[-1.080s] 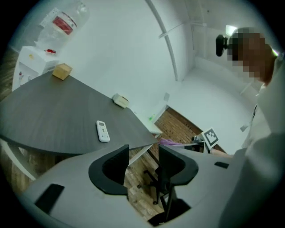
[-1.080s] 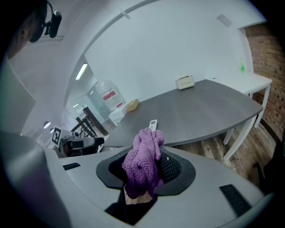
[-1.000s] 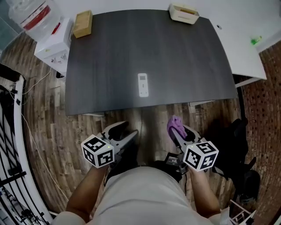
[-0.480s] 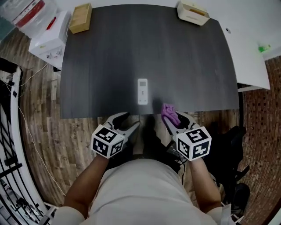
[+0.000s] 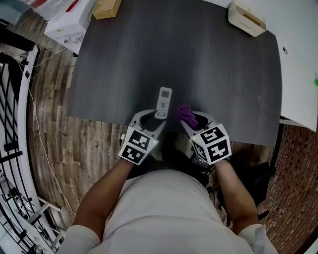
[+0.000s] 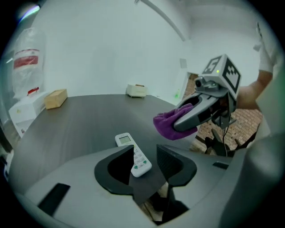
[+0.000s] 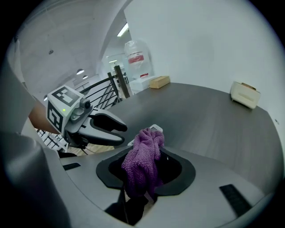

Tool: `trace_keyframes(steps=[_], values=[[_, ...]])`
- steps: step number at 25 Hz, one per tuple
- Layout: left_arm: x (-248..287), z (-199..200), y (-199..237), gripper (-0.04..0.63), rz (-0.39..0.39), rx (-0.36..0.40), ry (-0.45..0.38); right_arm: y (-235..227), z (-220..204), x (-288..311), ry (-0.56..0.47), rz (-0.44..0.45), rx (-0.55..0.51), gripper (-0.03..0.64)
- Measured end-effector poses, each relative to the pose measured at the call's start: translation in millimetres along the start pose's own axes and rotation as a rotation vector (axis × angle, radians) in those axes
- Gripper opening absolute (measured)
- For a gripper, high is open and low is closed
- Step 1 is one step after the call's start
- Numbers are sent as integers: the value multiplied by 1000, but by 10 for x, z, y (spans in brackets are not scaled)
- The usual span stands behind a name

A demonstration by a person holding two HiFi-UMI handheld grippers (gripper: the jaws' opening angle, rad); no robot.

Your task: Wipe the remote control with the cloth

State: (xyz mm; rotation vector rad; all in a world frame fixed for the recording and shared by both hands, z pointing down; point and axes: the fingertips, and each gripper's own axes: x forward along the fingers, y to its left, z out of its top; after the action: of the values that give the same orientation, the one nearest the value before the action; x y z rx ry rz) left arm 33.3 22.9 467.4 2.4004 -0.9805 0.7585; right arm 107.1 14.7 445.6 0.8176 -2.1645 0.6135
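Observation:
A white remote control (image 5: 164,97) lies on the dark table (image 5: 198,59) near its front edge. My left gripper (image 5: 150,118) reaches over that edge, and the remote's near end (image 6: 133,154) lies between its jaws. The jaws are closing, with a gap still showing on the right side. My right gripper (image 5: 194,118) is close beside it on the right, shut on a bunched purple cloth (image 7: 142,162). The cloth (image 5: 186,113) hangs just right of the remote, slightly above the table. In the right gripper view only a white corner of the remote (image 7: 153,129) shows behind the cloth.
A wooden box (image 5: 107,7) sits at the table's far left corner and a beige tray (image 5: 246,20) at the far right. A white table (image 5: 303,59) adjoins on the right. Black railings (image 5: 15,99) stand on the wooden floor to the left.
Both grippers moved forward from over the floor to the table's front edge. The left gripper's jaws now stand around the remote's near end, and the cloth sits beside the remote.

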Motion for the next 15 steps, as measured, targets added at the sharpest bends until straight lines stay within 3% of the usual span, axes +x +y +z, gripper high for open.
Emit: trace_keyframes(steps=[4,10,15], values=[[212,-87,37,81,4,166,58,-56,27,221,63,15,-66,130],[388,-209,37,74,-80,418,123,-44,280,518,148,-15,-296,130],[420,-292,78,57,-145,563,163,35,359,742,241,-25,-521,130]])
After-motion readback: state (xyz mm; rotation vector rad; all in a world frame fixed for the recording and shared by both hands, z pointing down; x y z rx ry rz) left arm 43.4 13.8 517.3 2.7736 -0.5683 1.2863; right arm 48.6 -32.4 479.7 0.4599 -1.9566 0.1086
